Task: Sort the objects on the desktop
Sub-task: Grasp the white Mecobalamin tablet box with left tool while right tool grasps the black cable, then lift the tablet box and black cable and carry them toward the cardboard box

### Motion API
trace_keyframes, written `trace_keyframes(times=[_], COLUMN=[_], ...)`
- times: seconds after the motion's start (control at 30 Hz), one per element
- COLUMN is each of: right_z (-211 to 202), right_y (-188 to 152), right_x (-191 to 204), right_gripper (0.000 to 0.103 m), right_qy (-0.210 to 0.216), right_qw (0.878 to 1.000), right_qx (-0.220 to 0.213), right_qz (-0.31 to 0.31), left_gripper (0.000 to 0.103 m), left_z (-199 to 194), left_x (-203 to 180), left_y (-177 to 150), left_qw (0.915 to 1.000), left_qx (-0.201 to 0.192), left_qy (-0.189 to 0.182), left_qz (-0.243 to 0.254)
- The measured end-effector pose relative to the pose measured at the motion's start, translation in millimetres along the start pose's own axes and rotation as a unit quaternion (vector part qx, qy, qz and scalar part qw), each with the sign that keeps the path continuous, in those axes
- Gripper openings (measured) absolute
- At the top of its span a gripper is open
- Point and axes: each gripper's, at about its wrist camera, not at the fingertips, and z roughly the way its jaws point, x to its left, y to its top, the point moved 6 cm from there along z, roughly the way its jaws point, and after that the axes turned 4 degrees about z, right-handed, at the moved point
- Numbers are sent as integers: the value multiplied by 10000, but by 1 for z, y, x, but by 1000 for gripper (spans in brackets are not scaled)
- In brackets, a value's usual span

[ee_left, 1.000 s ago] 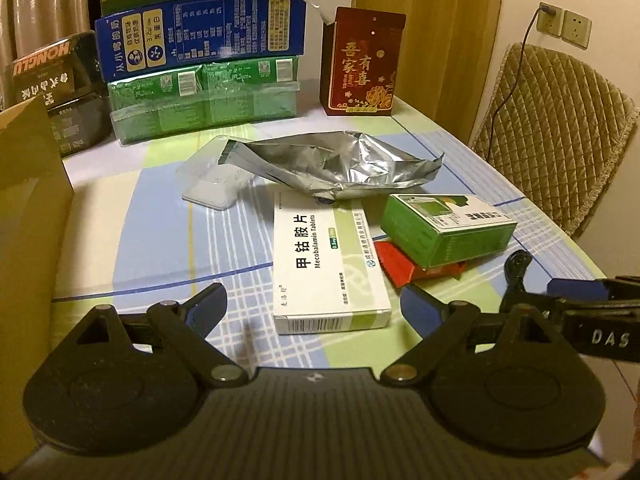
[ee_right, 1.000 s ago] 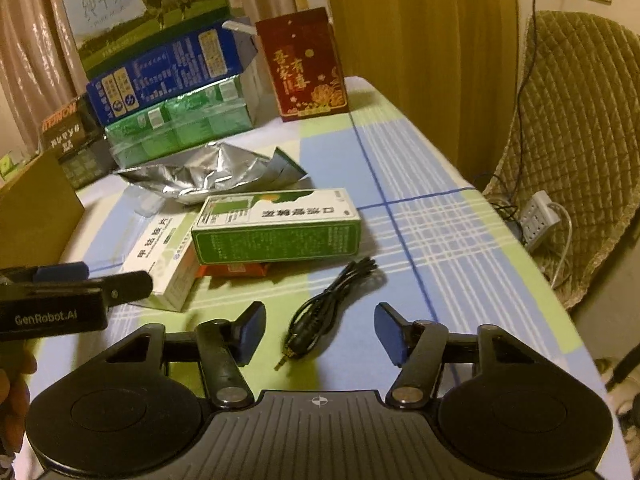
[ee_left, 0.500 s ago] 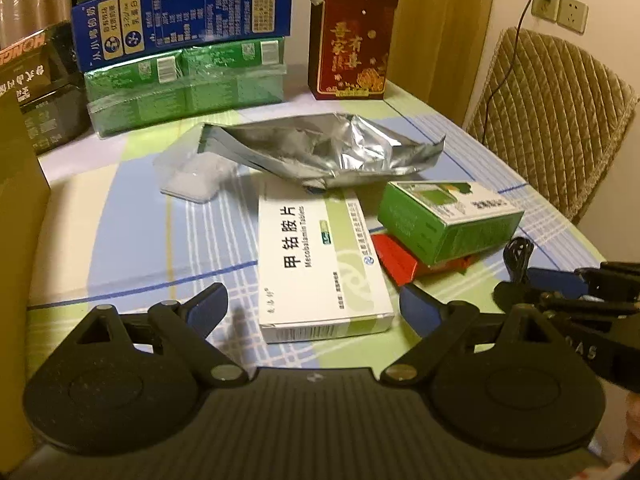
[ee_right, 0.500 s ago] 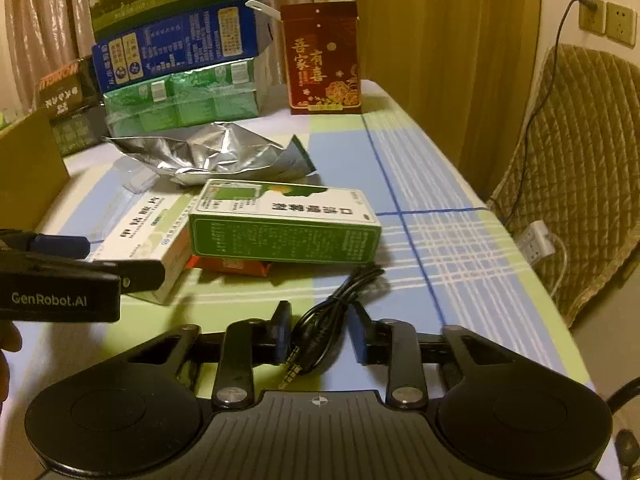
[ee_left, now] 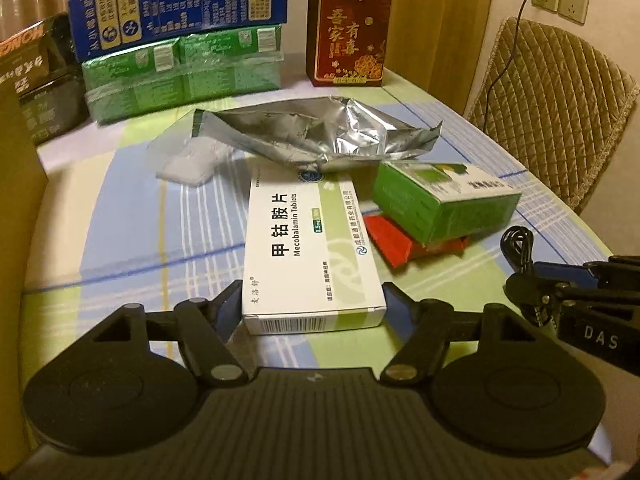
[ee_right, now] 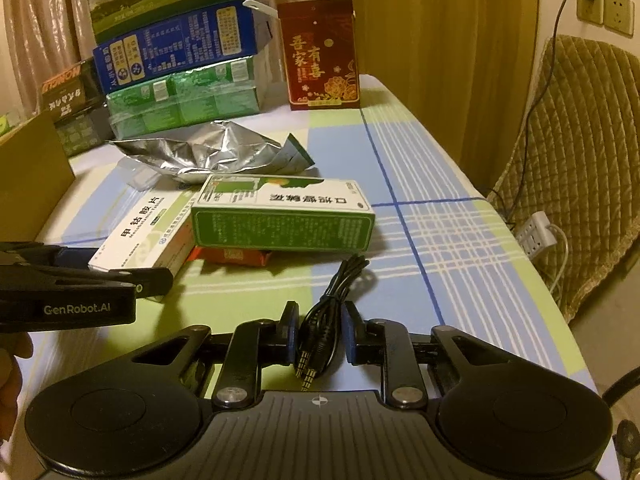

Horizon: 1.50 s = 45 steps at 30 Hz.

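Since the earlier frame my left gripper (ee_left: 313,307) has advanced; its spread fingers now flank the near end of the white tablet box (ee_left: 310,248), flat on the tablecloth (ee_right: 460,240). My right gripper (ee_right: 319,338) is clamped on the black audio cable (ee_right: 334,296), beside the green box (ee_right: 282,216).

stacked cartons (ee_left: 180,52) block rear, tablecloth (ee_right: 452,248) right free

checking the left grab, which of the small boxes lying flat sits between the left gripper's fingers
The white tablet box: its near end sits between the open left gripper fingers. The green box lies farther right, resting on a red packet.
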Motion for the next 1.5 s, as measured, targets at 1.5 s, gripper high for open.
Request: trace_keyframes(times=[1.5], right_z=[-70], right_y=[-73], right_x=[29], right_gripper=[10], right_qy=[245], right_qw=[9981], right_qx=[-140], right_qz=[-541], left_gripper=[71], left_z=[-89], left_x=[-31], left_y=[-72], left_qw=[9996], left_qx=[2], left_qy=[196], left_qz=[-224])
